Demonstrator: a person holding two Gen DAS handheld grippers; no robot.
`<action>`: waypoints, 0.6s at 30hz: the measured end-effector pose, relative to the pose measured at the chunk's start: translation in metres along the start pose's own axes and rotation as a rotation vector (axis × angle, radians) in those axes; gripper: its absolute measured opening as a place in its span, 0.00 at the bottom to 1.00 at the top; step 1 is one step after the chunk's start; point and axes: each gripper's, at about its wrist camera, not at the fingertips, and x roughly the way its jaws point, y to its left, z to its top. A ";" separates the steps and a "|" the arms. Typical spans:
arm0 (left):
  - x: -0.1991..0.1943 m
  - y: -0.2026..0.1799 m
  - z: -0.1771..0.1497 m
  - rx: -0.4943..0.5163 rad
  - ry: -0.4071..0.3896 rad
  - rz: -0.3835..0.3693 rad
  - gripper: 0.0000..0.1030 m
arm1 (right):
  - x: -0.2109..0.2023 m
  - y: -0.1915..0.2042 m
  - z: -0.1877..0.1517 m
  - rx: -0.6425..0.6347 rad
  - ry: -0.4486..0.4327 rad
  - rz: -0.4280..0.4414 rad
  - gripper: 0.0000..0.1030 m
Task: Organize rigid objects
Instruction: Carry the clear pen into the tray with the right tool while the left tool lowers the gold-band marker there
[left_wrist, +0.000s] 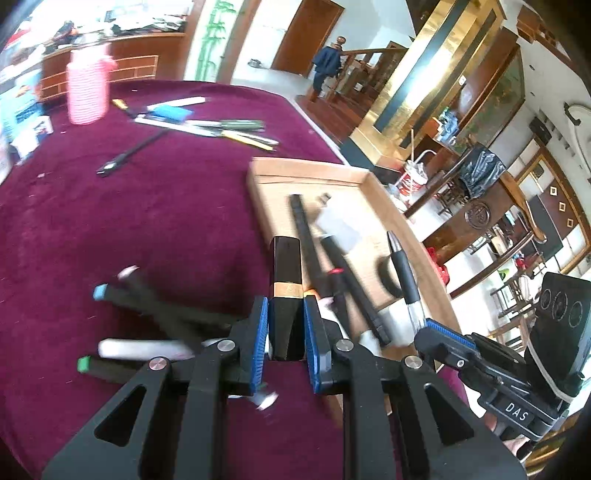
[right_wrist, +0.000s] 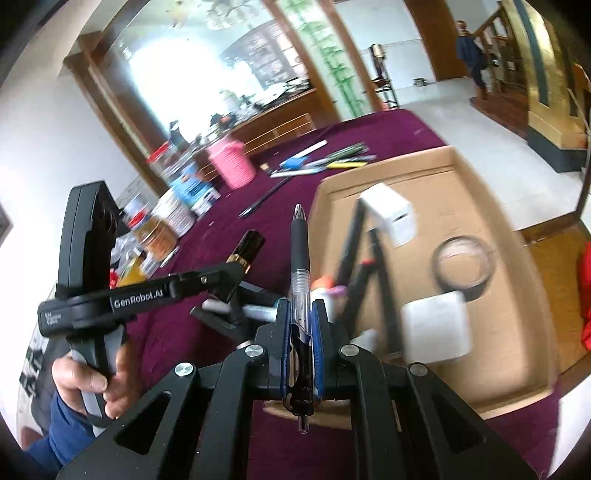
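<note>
On the maroon table (left_wrist: 155, 206) the job looks partly done, going by what lies where. The cardboard tray (right_wrist: 491, 325) near its edge already holds a share of the things — long black sticks (left_wrist: 308, 240), two white blocks (right_wrist: 437, 328), a roll of tape (right_wrist: 463, 264). Well apart at the far side, beside a pink cup (left_wrist: 88, 88), a loose scatter of pens and rulers (left_wrist: 207, 123) waits, and a few markers (left_wrist: 147, 299) lie on the cloth just beside the left gripper (left_wrist: 285, 325). So a good part seems left to gather.

Two pieces are in hand. The left gripper is clamped narrow on a black lipstick (left_wrist: 286, 280) with a gold band, held above the cloth close to the tray's near corner. The right gripper (right_wrist: 300, 332) is pinched tight on a pen (right_wrist: 300, 258), tip forward, over the tray's near edge — neither piece is in the tray yet.
</note>
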 end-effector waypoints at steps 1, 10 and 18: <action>0.004 -0.005 0.002 -0.001 0.005 -0.006 0.16 | -0.003 -0.007 0.005 0.007 -0.003 -0.012 0.09; 0.056 -0.027 0.034 -0.033 0.059 0.011 0.16 | 0.015 -0.064 0.060 0.076 0.035 -0.101 0.09; 0.080 -0.024 0.039 -0.056 0.084 0.049 0.16 | 0.053 -0.090 0.083 0.119 0.093 -0.131 0.09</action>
